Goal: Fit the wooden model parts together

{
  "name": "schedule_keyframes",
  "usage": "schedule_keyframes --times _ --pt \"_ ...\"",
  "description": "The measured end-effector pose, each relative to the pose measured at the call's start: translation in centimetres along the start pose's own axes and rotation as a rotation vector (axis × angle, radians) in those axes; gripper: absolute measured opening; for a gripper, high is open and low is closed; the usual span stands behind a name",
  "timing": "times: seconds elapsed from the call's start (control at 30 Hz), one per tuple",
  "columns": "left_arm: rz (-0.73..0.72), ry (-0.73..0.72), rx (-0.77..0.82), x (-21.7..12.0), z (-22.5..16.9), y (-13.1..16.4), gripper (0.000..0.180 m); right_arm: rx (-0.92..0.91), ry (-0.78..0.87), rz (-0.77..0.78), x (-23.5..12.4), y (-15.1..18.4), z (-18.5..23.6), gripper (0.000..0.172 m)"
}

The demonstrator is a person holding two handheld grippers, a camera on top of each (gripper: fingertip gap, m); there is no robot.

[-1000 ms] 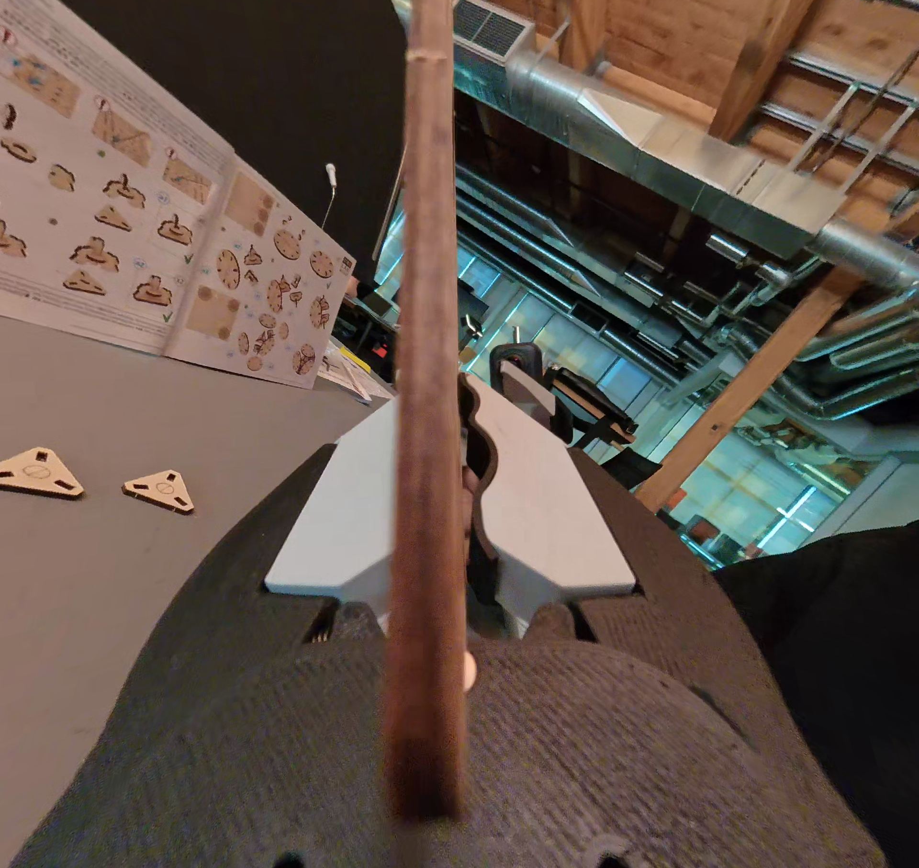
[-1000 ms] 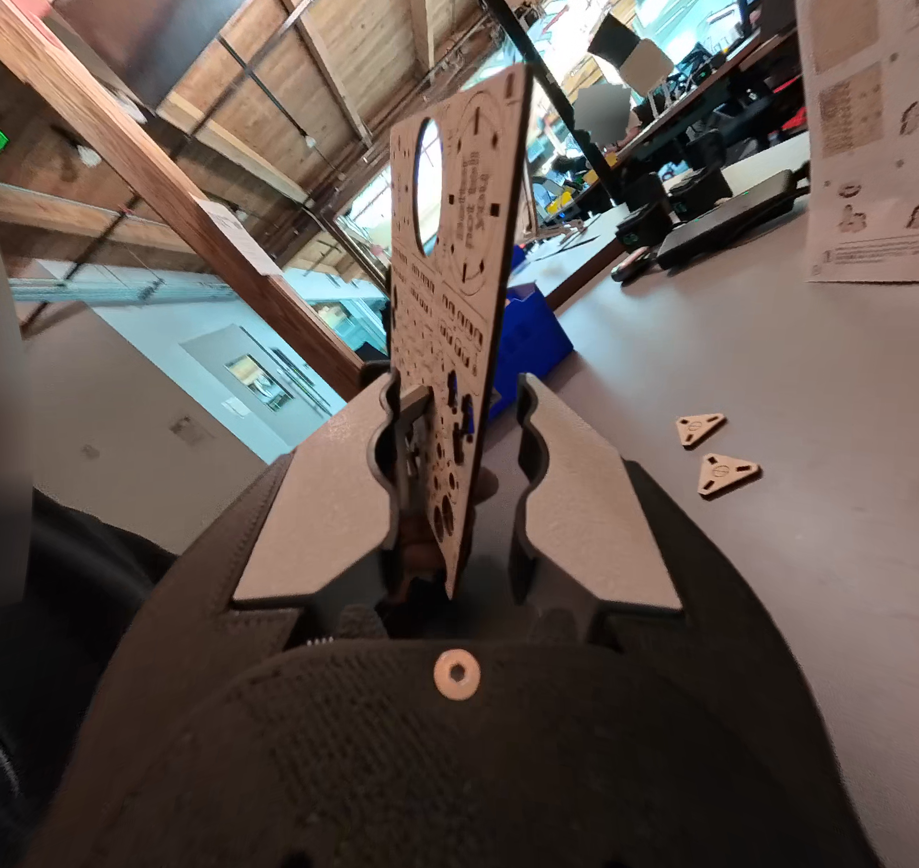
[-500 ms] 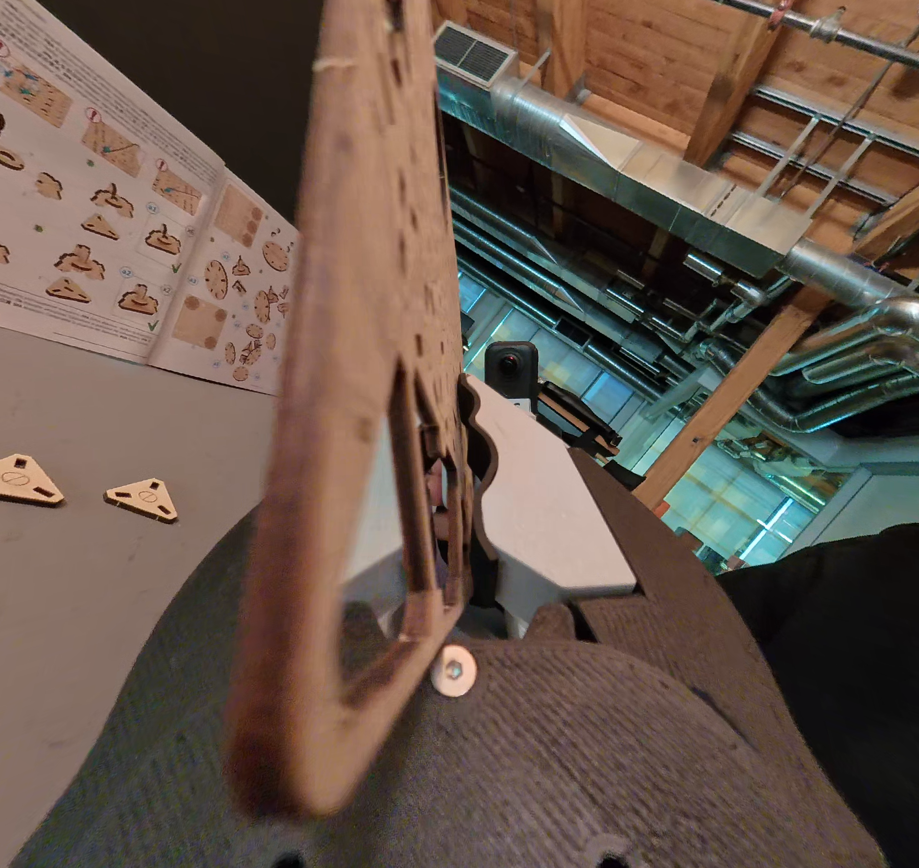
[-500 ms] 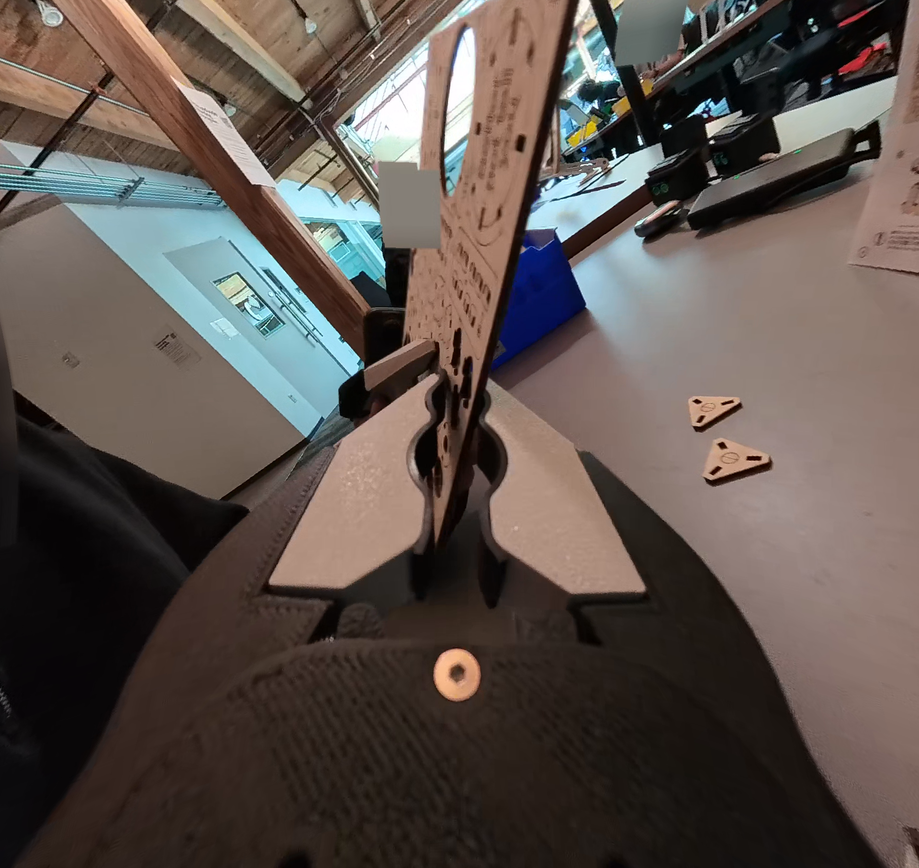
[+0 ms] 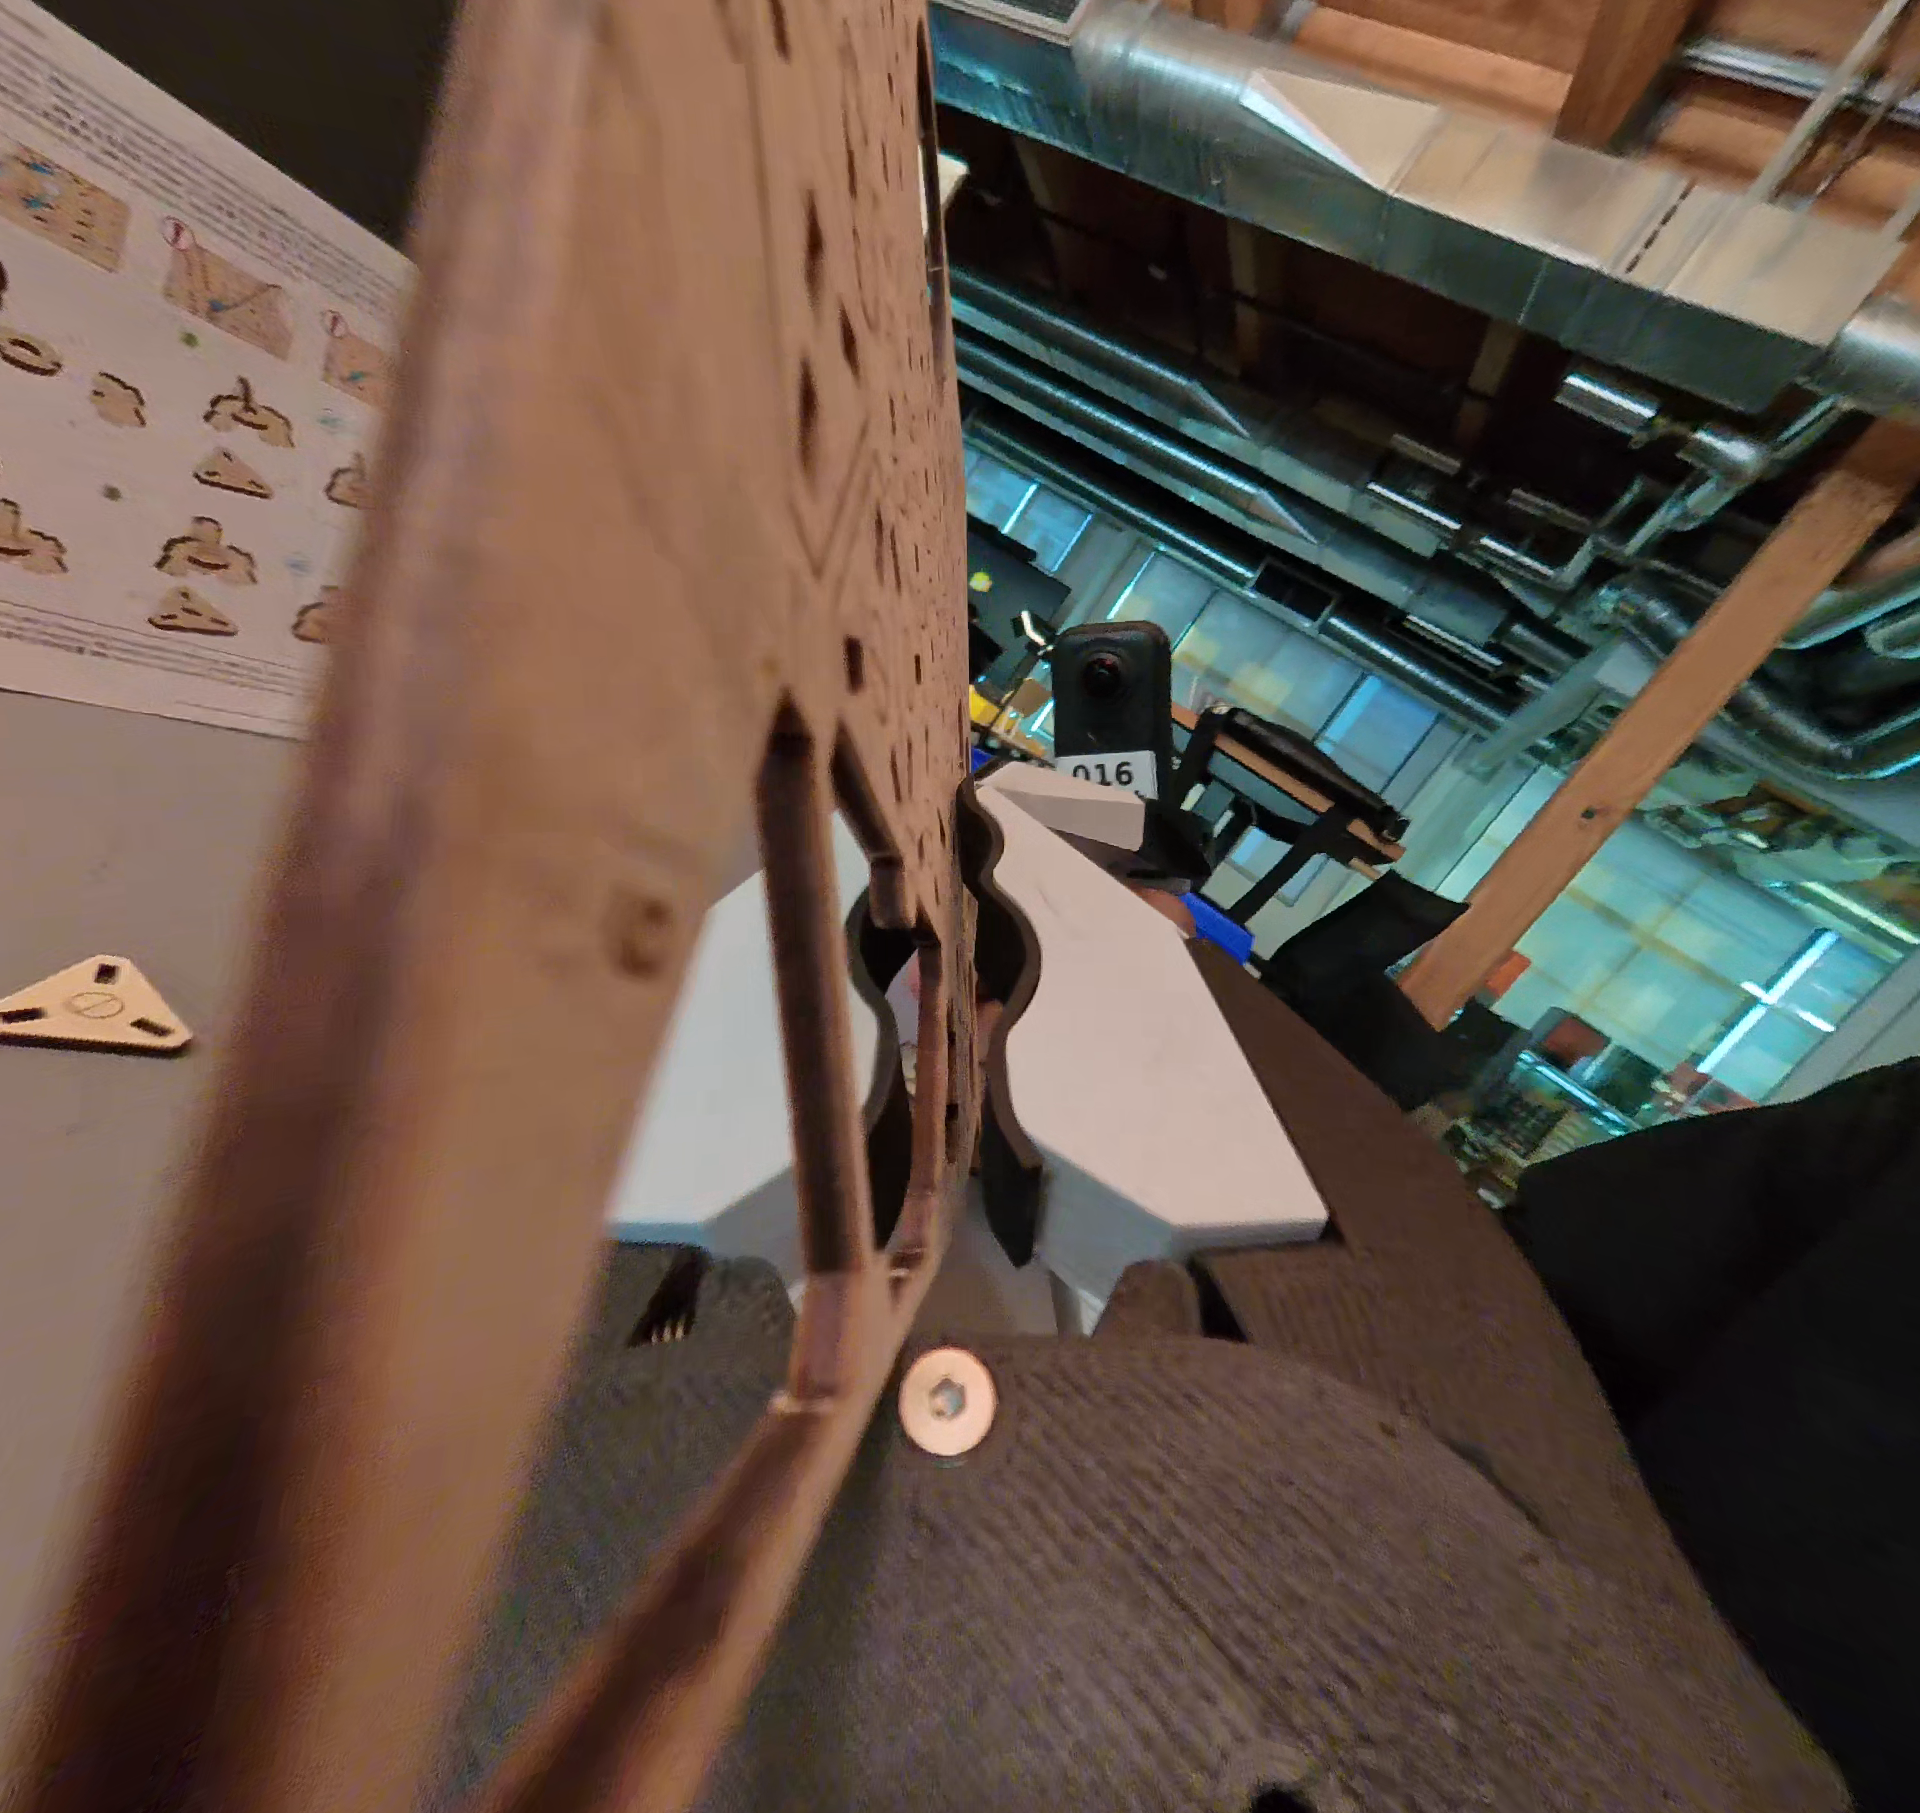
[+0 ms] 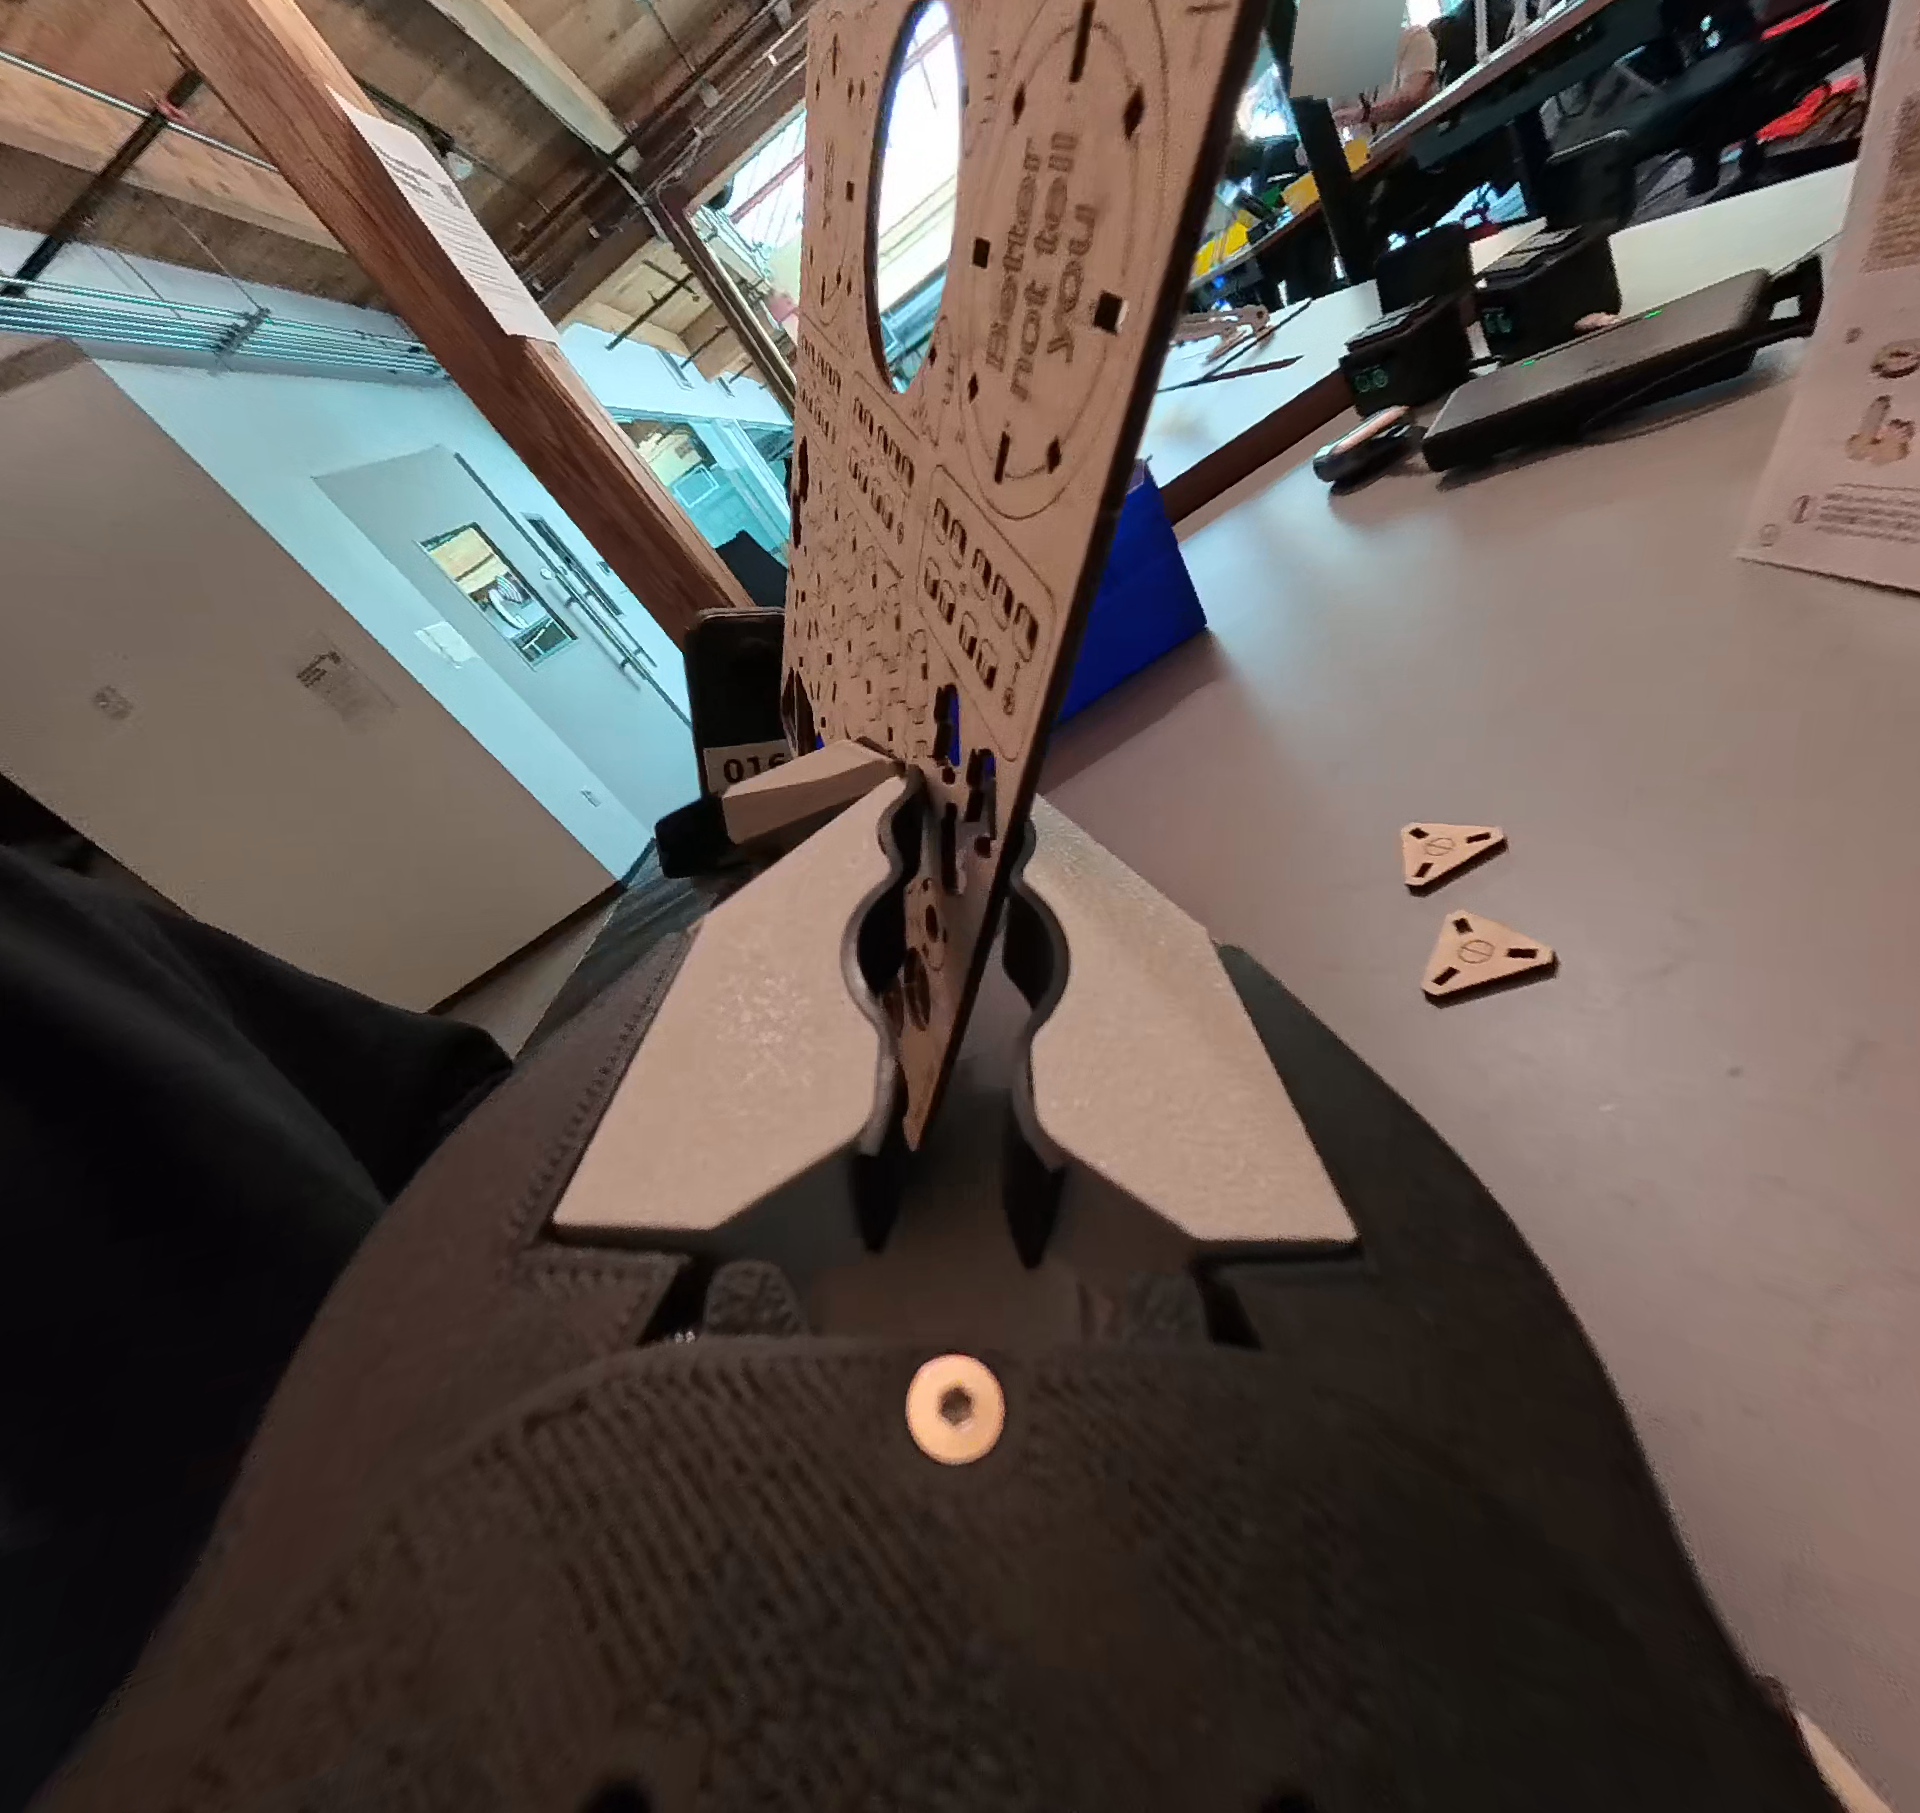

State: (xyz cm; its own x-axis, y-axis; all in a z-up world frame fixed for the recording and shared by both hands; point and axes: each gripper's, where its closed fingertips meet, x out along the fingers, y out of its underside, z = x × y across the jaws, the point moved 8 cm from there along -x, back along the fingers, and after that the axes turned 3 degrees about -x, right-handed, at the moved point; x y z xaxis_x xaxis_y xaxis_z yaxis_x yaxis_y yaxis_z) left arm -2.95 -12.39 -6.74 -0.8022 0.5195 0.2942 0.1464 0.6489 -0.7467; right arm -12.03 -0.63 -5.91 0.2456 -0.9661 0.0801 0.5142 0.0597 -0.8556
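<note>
A laser-cut plywood sheet (image 6: 997,329) with many cut-out parts and an oval hole stands upright above the grey table (image 6: 1507,683). My right gripper (image 6: 956,849) is shut on its lower edge, with both pads against the wood. My left gripper (image 5: 940,890) is shut on the same sheet (image 5: 623,620), whose blurred face fills the left of the left wrist view and hides the left finger. Its fingertip (image 6: 800,792) shows in the right wrist view beside the sheet, just beyond my right fingers. The right gripper's fingertip (image 5: 1070,807) shows in the left wrist view.
Two small triangular wooden pieces (image 6: 1449,849) (image 6: 1486,953) lie on the table to the right; one (image 5: 94,1005) shows in the left wrist view. A printed instruction sheet (image 5: 156,413) stands behind. A blue bin (image 6: 1132,600) and black devices (image 6: 1590,381) sit farther back. Less than 4 cm separates the two grippers' tips.
My right gripper's jaws, open around the sheet a second ago, have closed on it. In the left wrist view the sheet has turned from edge-on to showing its face.
</note>
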Motion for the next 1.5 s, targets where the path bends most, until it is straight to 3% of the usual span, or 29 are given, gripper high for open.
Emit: schedule_keyframes --times 0.43,0.53,0.63,0.77,0.87,1.03,1.2,1.37,1.5 --pt "-0.001 -0.062 -0.018 0.2 0.2 0.4 0.002 -0.009 0.064 -0.001 -0.1 0.2 -0.2 0.01" --pt "-0.026 -0.024 -0.116 0.1 0.6 0.4 0.002 -0.04 0.088 0.003 0.1 0.1 0.1 0.008" --pt "-0.018 -0.053 -0.045 0.2 0.2 0.4 0.002 -0.093 0.131 0.018 0.0 0.1 0.1 0.009" --pt "-0.033 -0.036 -0.097 0.2 0.5 0.4 0.002 -0.075 0.12 0.003 0.1 0.0 -0.1 0.009" --pt "-0.02 -0.053 -0.003 0.2 0.1 0.2 0.0 -0.043 0.114 -0.026 0.2 0.2 -0.1 0.014" --pt "-0.068 -0.025 -0.092 -0.4 0.8 -0.3 0.0 -0.015 0.073 -0.043 0.5 -0.2 0.5 0.038" --pt "-0.112 0.042 -0.198 -0.9 1.2 -0.6 0.0 -0.081 0.068 -0.087 0.0 -1.0 0.8 0.042" --pt "-0.207 0.276 -0.475 -1.5 1.9 -1.1 0.0 -0.134 0.012 -0.177 -1.5 -2.5 1.0 0.026" --pt "-0.142 0.368 -0.502 -1.0 1.2 -0.7 0.0 -0.404 0.096 -0.035 -1.4 -2.1 1.7 0.025"
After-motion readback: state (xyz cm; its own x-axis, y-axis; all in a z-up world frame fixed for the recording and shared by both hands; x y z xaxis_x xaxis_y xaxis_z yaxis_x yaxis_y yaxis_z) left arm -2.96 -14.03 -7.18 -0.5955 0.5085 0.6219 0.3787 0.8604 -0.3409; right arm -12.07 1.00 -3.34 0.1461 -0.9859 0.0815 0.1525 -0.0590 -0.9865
